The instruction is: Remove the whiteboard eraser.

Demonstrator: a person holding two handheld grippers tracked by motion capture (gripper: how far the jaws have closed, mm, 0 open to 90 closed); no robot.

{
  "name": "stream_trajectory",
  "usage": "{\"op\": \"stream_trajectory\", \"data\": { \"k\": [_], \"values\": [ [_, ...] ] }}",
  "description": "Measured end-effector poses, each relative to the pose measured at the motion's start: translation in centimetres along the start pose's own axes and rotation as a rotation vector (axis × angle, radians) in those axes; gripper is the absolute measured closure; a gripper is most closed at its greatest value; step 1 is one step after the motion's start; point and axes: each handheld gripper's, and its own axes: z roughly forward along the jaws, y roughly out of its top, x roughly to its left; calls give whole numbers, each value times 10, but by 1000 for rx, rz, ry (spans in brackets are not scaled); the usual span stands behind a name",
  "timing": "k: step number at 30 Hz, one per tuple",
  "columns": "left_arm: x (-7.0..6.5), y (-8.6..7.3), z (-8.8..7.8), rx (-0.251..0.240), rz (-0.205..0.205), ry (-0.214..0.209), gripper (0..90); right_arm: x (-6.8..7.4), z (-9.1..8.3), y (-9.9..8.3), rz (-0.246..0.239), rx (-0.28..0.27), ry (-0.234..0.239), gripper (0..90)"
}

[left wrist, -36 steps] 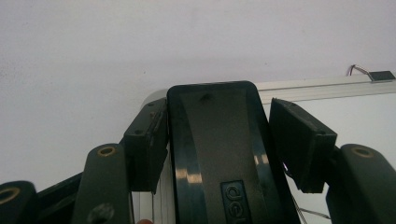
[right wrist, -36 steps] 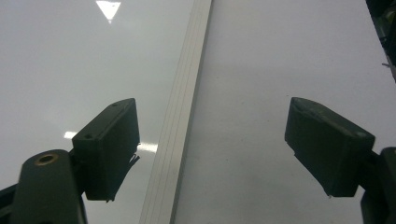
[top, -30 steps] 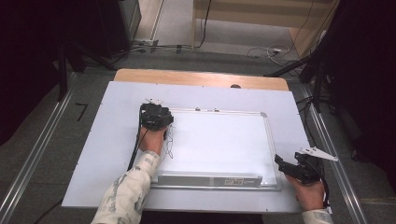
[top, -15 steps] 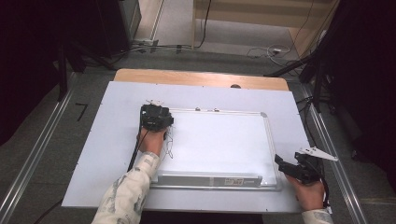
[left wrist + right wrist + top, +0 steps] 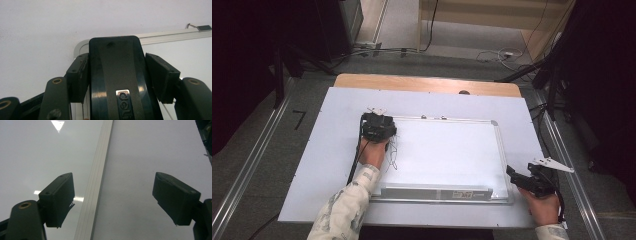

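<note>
Gripping: whiteboard eraser (image 5: 117,75), a dark block branded "deli", pinched between the left gripper's (image 5: 120,72) jaws, which have just been closing.
Eraser place: over the whiteboard's (image 5: 447,150) far-left corner, long axis running away along the jaws.
Marks: scribble (image 5: 393,150) just toward the person.
Right gripper (image 5: 112,200): spread, straddling the board's right frame (image 5: 96,185), well apart.

- Tabletop (image 5: 332,165), white sheet over wood, wooden strip bare at far edge.
- Grey floor (image 5: 462,40) beyond, cables (image 5: 497,52) lying loose.
- Metal rails (image 5: 252,165) flank both sides.
</note>
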Motion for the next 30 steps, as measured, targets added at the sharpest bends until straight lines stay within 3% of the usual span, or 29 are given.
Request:
{"op": "stream_trajectory", "data": {
  "k": [8,16,21,30],
  "values": [
    [-4,-2,-30,-54,36,-67,394,1,0,0,-2,2,0,165],
    [-10,-12,-48,-62,45,-113,394,1,0,0,-4,-1,-1,165],
    [-11,-21,-54,-70,34,-146,394,1,0,0,-3,-2,-6,165],
    [-11,-23,-54,-72,40,-149,393,0,-1,-1,4,6,-10,165]
  ]
}}
